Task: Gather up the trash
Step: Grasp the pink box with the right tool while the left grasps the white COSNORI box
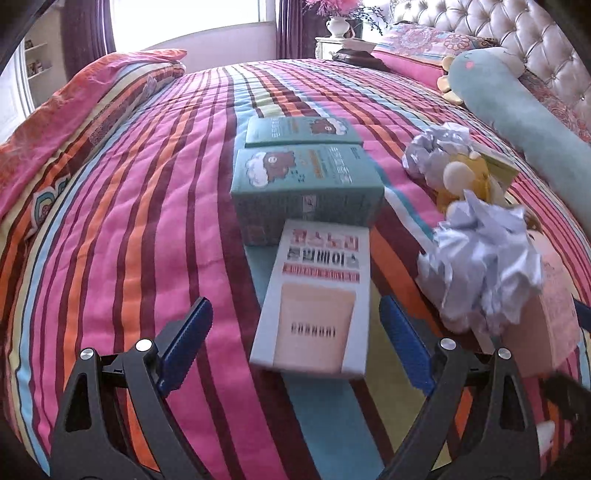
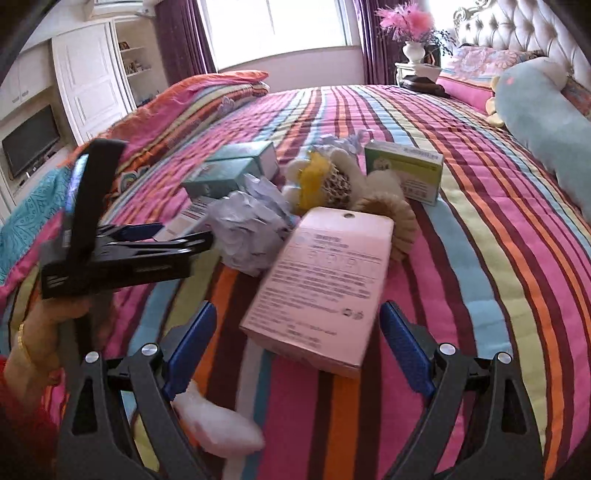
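My left gripper (image 1: 295,343) is open, its blue pads either side of a white and beige box (image 1: 317,295) lying on the striped bedspread (image 1: 129,221). Two teal boxes (image 1: 306,184) lie beyond it. Crumpled paper balls (image 1: 484,273) lie to the right. My right gripper (image 2: 297,347) is open, its pads flanking the near end of a pink box (image 2: 325,288). A crumpled paper ball (image 2: 247,229), a green box (image 2: 406,170) and a white plastic scrap (image 2: 218,424) also lie on the bed. The left gripper's body (image 2: 118,254) shows at the left of the right wrist view.
A yellow and cream plush toy (image 2: 332,181) lies among the boxes. A long teal plush (image 1: 517,122) lies along the pillows by the tufted headboard (image 2: 517,33). A folded quilt (image 1: 74,122) lies at the far left. A nightstand with a vase (image 2: 413,51) stands beyond the bed.
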